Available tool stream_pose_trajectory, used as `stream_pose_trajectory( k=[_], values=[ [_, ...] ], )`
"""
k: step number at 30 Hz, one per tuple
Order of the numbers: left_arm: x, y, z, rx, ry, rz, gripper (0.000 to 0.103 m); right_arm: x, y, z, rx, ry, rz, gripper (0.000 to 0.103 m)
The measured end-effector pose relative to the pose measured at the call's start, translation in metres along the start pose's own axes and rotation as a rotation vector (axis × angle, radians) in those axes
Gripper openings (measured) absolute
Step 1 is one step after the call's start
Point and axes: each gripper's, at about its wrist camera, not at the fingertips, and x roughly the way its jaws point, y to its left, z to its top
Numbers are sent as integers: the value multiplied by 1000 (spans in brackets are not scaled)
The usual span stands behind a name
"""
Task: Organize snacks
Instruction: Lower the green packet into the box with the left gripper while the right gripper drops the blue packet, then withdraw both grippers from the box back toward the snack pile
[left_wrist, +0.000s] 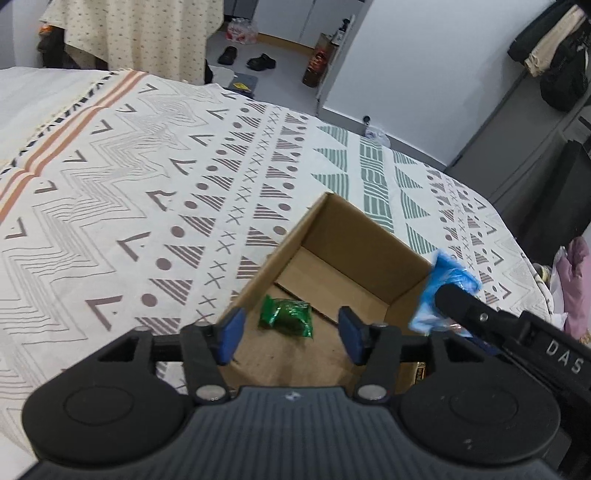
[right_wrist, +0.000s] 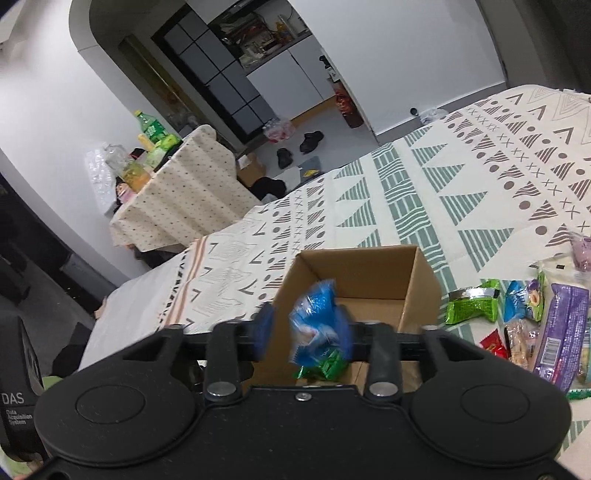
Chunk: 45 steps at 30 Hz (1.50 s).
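An open cardboard box (left_wrist: 354, 236) stands on the patterned bedspread, also in the right wrist view (right_wrist: 424, 273). A green snack packet (left_wrist: 286, 317) lies on its floor, also in the right wrist view (right_wrist: 327, 367). My left gripper (left_wrist: 290, 336) is open and empty above the box's near end. A blue snack packet (right_wrist: 317, 325) sits blurred between the open fingers of my right gripper (right_wrist: 306, 328), above the box. It shows at the box's right wall in the left wrist view (left_wrist: 447, 288), beside the right gripper's finger (left_wrist: 458, 302).
Several loose snack packets (right_wrist: 524, 325) lie on the bedspread right of the box. A draped table (right_wrist: 177, 199) with bottles stands beyond the bed. Shoes (left_wrist: 260, 61) lie on the floor past the bed's far edge.
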Motion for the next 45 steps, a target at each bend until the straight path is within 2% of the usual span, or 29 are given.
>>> stream_pose_trajectory(
  k=[3,5,8,13,16,19,30,36,45],
  values=[
    [-7,0,-2,-1,-15,9,77,-11,-3,-1,7,-13,-11,56],
    [-13,-1,-5,3,-33,20,87,-20,-9,-3,20,-20,-20,68],
    [-20,-6,-10,-3,-47,6,90,-37,-18,-6,18,-49,-43,83],
    [-32,-16,-22,0,-62,-22,95,-63,-36,-10,19,-73,-85,94],
    [-39,-26,-30,14,-80,-22,96,-77,-43,-13,15,-87,-105,96],
    [-46,-36,-39,30,-86,-32,96,-90,-51,-15,13,-99,-111,103],
    [-66,-65,-62,58,-116,-28,96,-124,-71,-23,-10,-112,-123,103],
    [-74,-79,-72,78,-127,-30,103,-140,-83,-25,-5,-118,-128,103],
    [-73,-102,-86,97,-99,-72,103,-162,-109,-28,-2,-128,-160,103]
  ],
)
